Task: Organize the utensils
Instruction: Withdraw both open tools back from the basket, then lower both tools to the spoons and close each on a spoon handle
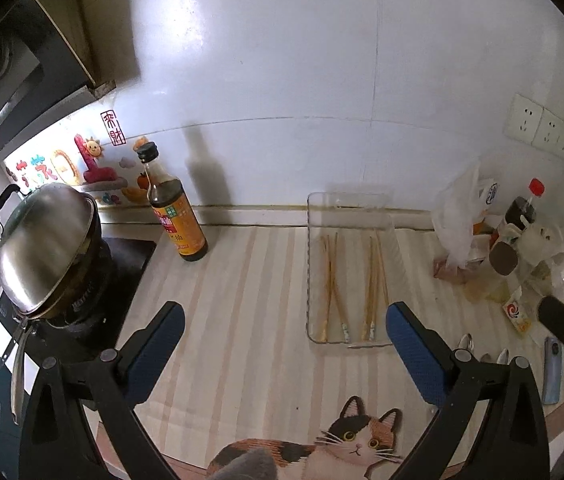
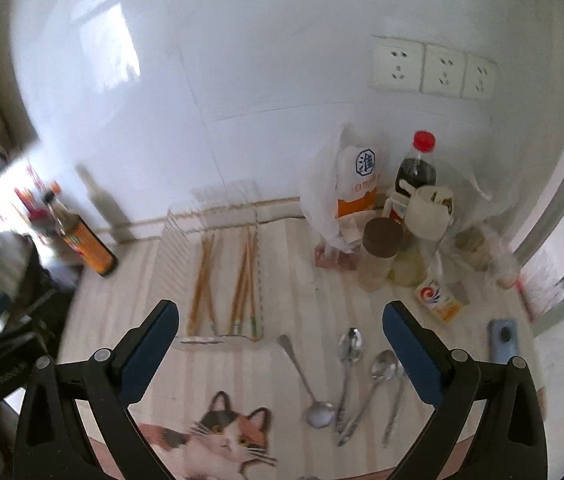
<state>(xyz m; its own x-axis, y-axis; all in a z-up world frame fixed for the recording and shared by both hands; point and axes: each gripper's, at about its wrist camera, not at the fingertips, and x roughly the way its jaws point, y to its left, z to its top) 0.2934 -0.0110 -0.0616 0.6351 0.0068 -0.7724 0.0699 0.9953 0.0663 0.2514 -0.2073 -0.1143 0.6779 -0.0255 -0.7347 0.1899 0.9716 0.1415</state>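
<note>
While both tools hang above the striped mat [image 2: 322,312], no utensil is held: the left gripper [image 1: 284,330] and the right gripper [image 2: 279,326] are each spread wide and empty.

Item 1, tray [image 2: 169,224]: clear plastic, rectangular, thin-walled, set at centre frame in both views. Two loose bundles of chopsticks [image 2: 201,280] are laid lengthwise inside, slender wood or bamboo with pale banded ends toward the lower edge.

Item 2, spoons [image 2: 350,364]: four, polished metal, lying on the mat at lower centre-right of the right wrist view, just beside the tray's near corner. One is turned bowl-down toward the bottom of the frame; the others are fanned with handles crossing or touching.

Step judged in hand: the spoons are to be collected into the tray. The outermost, least tangled spoon is best taken first, pinched across the narrow handle rather than the slippery bowl, so neighbours are not dragged. A flat, thin handle on soft cloth is likely hard to get under; one pad should be pressed beside it.

Item 3, surroundings: dark glass sauce bottle [image 1: 175,208] at centre left, steel wok lid [image 1: 45,248] at far left, bagged condiments [image 2: 362,188] at upper right.
</note>
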